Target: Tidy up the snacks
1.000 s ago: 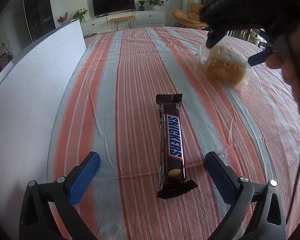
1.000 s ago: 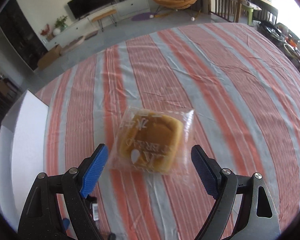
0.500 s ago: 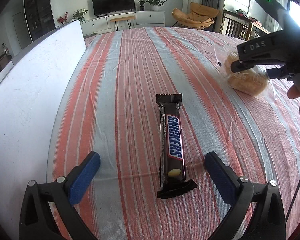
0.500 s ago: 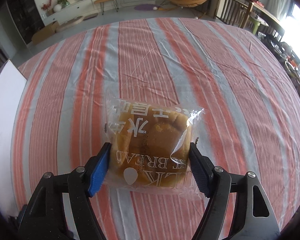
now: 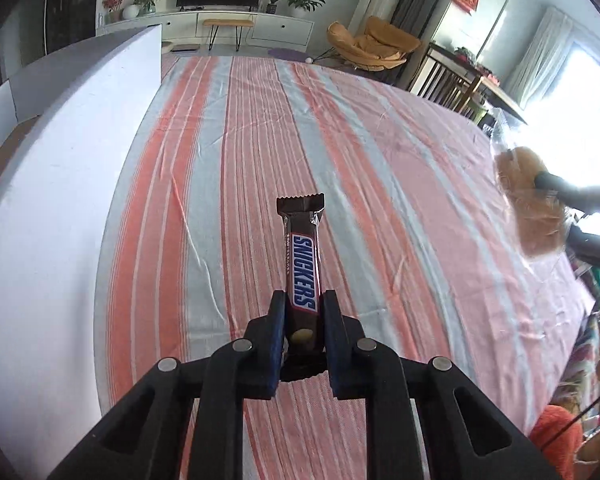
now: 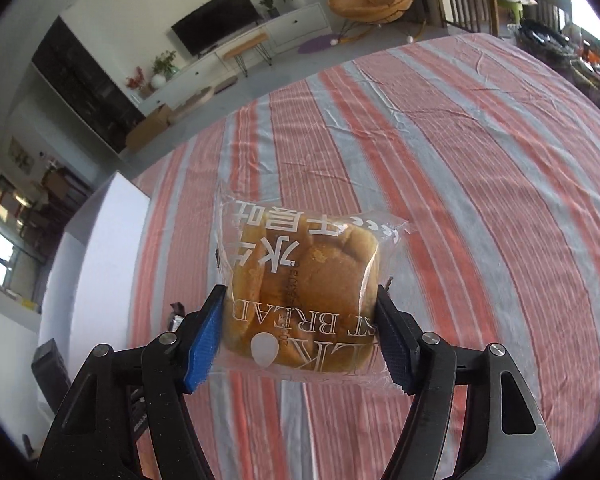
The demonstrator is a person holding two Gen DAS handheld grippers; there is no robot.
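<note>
Striped tablecloth (image 5: 260, 140), living room behind, white board (image 5: 60, 200) at left. Left gripper (image 5: 303, 334) closing, pinching Snickers bar (image 5: 302, 264) by its near end, seemingly lifted clear. Right gripper (image 6: 300, 336) closing on bagged bread (image 6: 304, 288), held above cloth. Risks: bar pivots from end-grip; slick bag slips or bread gets crushed.

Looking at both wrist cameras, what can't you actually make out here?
- Left wrist view: the clear-wrapped golden bread bun is blurred and washed out by window glare.
- Left wrist view: the brown Snickers chocolate bar has its near end hidden between the left claw pads.
- Right wrist view: the bun's sides sit behind the closing right claw pads.
</note>
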